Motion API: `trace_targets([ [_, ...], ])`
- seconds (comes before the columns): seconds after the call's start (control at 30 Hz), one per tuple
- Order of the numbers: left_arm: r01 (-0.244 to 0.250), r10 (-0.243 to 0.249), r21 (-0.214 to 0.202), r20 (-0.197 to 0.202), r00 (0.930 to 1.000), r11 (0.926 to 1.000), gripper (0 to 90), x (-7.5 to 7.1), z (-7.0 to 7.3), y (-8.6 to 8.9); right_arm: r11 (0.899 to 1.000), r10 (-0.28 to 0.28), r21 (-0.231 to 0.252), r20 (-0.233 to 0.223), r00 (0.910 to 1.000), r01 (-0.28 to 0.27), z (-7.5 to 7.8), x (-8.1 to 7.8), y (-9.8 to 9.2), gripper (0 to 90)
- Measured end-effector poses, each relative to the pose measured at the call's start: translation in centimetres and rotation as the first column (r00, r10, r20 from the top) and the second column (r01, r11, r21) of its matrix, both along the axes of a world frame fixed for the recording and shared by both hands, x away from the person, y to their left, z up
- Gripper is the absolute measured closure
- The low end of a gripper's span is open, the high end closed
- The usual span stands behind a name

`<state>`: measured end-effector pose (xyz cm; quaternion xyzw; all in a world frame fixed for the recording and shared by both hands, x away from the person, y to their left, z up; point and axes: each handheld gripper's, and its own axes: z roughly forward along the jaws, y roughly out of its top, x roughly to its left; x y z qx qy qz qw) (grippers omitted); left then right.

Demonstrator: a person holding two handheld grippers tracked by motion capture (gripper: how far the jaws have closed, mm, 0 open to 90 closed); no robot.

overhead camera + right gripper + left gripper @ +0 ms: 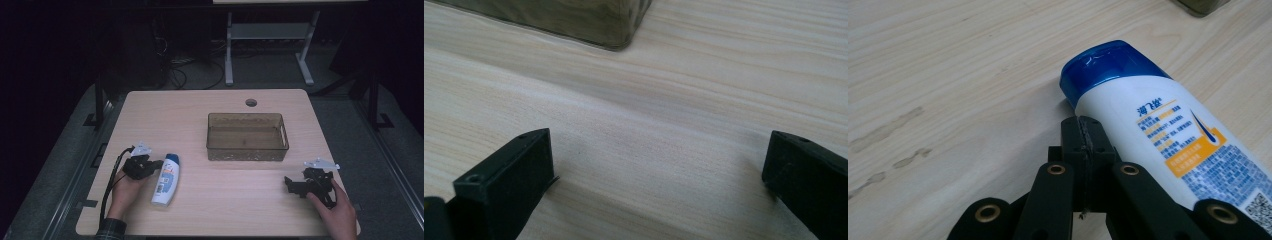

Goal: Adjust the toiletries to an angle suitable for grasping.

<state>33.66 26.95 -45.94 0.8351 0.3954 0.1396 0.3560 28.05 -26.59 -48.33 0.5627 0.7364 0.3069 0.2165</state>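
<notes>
White bottle [166, 180] flat on table [210, 210]; left gripper [1083, 131] closed beside blue cap [1105, 65].

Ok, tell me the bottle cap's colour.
Blue cap, on a white bottle; clearest in the left gripper view.

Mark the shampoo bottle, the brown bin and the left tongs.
shampoo bottle [166, 181], high view, white body.
brown bin [247, 150], high view, near wall.
left tongs [1083, 131], left gripper view, closed tips.

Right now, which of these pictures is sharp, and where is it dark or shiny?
High view: dim, surroundings nearly black, the table evenly lit. Left gripper view: bottle label crisp, glare on its blue cap. Right gripper view: wood grain sharp, tray corner soft.
</notes>
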Motion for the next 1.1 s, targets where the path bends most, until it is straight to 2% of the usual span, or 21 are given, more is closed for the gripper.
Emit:
trace_targets([
  [0.23,0.036,-0.036,0.011,-0.007,0.9993,0.9993,89.4,-0.2,0.0,-0.9,1.000,0.000,0.000,0.000,1.0000,0.000,0.0,0.0,0.0,0.0],
  [0.6,0.078,-0.078,0.001,-0.017,0.9968,0.9970,89.4,-0.5,0.0,-2.0,1.000,0.000,0.000,0.000,1.0000,0.000,0.0,0.0,0.0,0.0],
  [0.83,0.107,-0.107,0.002,-0.020,0.9941,0.9943,89.4,-0.7,0.0,-2.8,1.000,0.000,0.000,0.000,1.0000,0.000,0.0,0.0,0.0,0.0],
  [1.1,0.153,-0.153,0.004,-0.028,0.9878,0.9882,89.4,-1.1,0.0,-3.9,1.000,0.000,0.000,0.000,1.0000,0.000,0.0,0.0,0.0,0.0],
])
